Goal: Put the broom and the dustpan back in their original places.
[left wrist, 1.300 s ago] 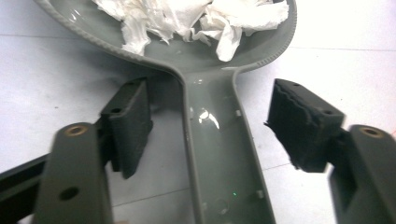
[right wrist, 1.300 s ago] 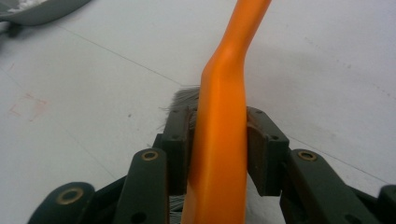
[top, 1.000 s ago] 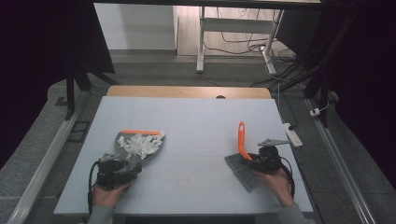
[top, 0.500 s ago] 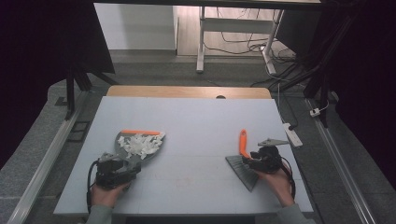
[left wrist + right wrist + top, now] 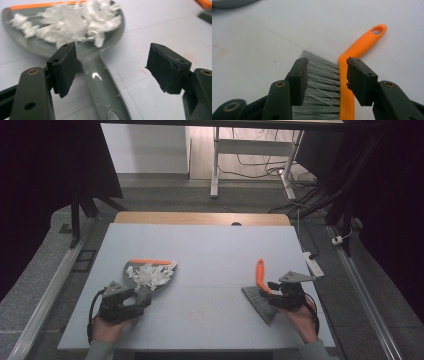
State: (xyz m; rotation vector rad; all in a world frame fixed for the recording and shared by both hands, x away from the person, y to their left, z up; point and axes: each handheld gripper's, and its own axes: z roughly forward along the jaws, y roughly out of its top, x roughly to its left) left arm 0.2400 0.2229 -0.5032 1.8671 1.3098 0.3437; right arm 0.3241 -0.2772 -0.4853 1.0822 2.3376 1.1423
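High view: sweeping looking finished. Paper scraps (image 5: 149, 275) sitting heaped in the dustpan (image 5: 159, 289) at the left of the surface (image 5: 210, 245), no loose bits showing around it. Brush (image 5: 260, 292) lying flat at the right, well apart from the dustpan. Left hand-held gripper (image 5: 131, 301) sitting at the dustpan handle, right hand-held gripper (image 5: 272, 290) sitting at the brush.

Left gripper view: left hand-held gripper (image 5: 120, 67) straddling the grey handle (image 5: 100, 82), jaws fairly wide and having just been closing. Left pad lying just beside the handle, right pad standing well apart from it, so not gripping yet. Scraps (image 5: 72, 22) resting in the pan ahead.

Right gripper view: right hand-held gripper (image 5: 327, 80) standing wide, jaws having just been opening. Bristles (image 5: 322, 85) and orange back of the brush (image 5: 347, 95) lying between the pads with a gap at the orange side, so nothing pressing; brush looking let go and resting on the surface.

Remaining, judging by this: clamping the dustpan handle, lifting, carrying the scraps off for emptying. Collecting and putting down the brush appearing done.
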